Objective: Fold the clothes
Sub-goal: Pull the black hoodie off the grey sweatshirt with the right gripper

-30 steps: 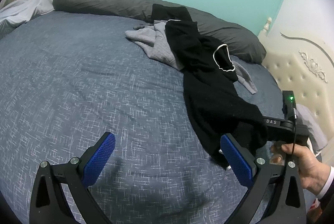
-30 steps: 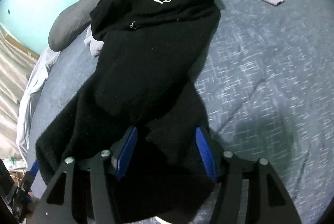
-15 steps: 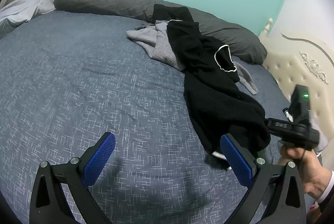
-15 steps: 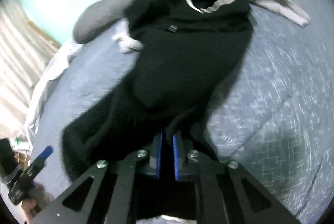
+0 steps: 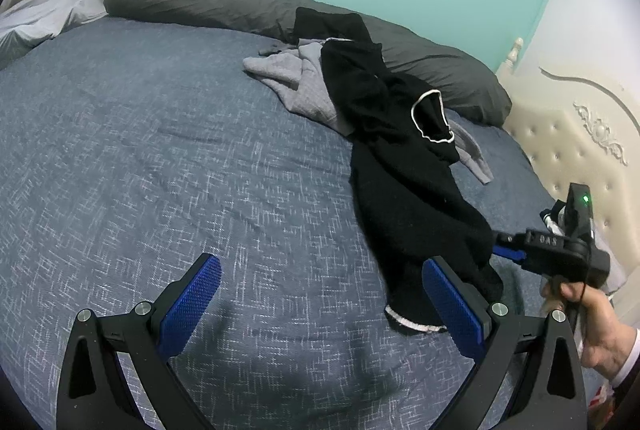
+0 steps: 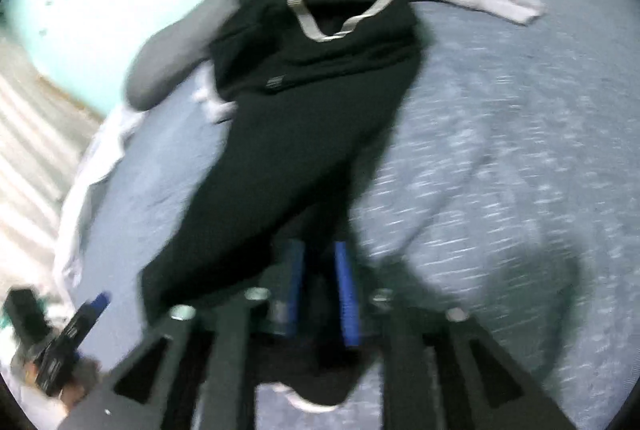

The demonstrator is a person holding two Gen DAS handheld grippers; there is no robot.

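My right gripper (image 6: 320, 290) has just been opening; black fabric sits between its blue pads, though blur hides whether they press. My left gripper (image 5: 320, 310) gapes wide over bare bed (image 5: 160, 169), holding nothing. Two garments: one black garment (image 5: 404, 189) trailing to my right gripper, one grey garment (image 5: 304, 85) beneath. Only the left view shows the headboard (image 5: 580, 149) and my right hand (image 5: 592, 322).

A black garment (image 5: 404, 169) with a white-trimmed opening (image 5: 432, 117) lies stretched in a long, rumpled strip across the blue-grey bed (image 5: 160, 169) — its near end is bunched and lifted a little. Under its far end sits a crumpled grey garment (image 5: 296, 85), one grey sleeve sticking out beyond.
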